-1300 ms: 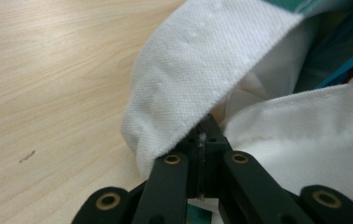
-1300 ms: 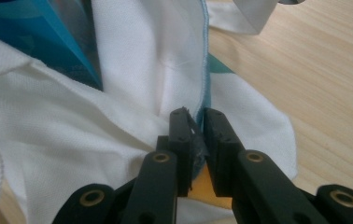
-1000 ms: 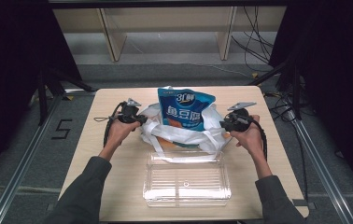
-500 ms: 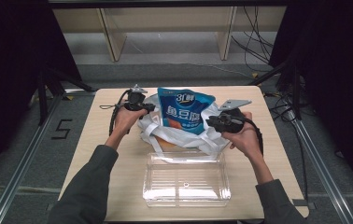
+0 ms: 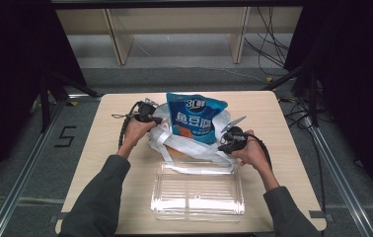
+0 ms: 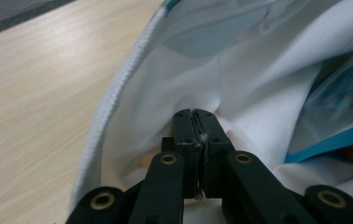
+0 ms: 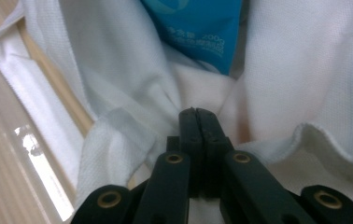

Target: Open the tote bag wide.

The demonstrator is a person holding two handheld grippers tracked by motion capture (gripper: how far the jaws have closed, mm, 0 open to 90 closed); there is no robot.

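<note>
**A:** Looking at your left gripper (image 6: pixel 195 114), what do the fingers (image 6: pixel 184 140) do?

**B:** Your jaws there have just been closing, and they are pressed fully together now. A fold of the white cloth bag (image 6: pixel 165 93) is pinched between them; in the left gripper view you can see a few threads of it in the seam between the two black jaws. This is at the bag's left side, beside its stitched edge.

**A:** And your right gripper (image 7: pixel 196 112)?

**B:** The same. Its jaws have just been closing too, and they stand tight together on the white cloth at the bag's right side.

**A:** Where is the bag?

**B:** In the high view the bag (image 5: pixel 194 145) lies on the wooden table (image 5: pixel 273 113), between your two hands, just behind the clear plastic tray (image 5: pixel 197 197). The blue packet (image 5: pixel 194 116) stands up out of the bag's mouth.

**A:** Can you read something on the packet?

**B:** In the high view it has large white Chinese characters and a round mark at the top; the mark I cannot read surely. In the right gripper view, small print on the blue ends with "200g".
</note>
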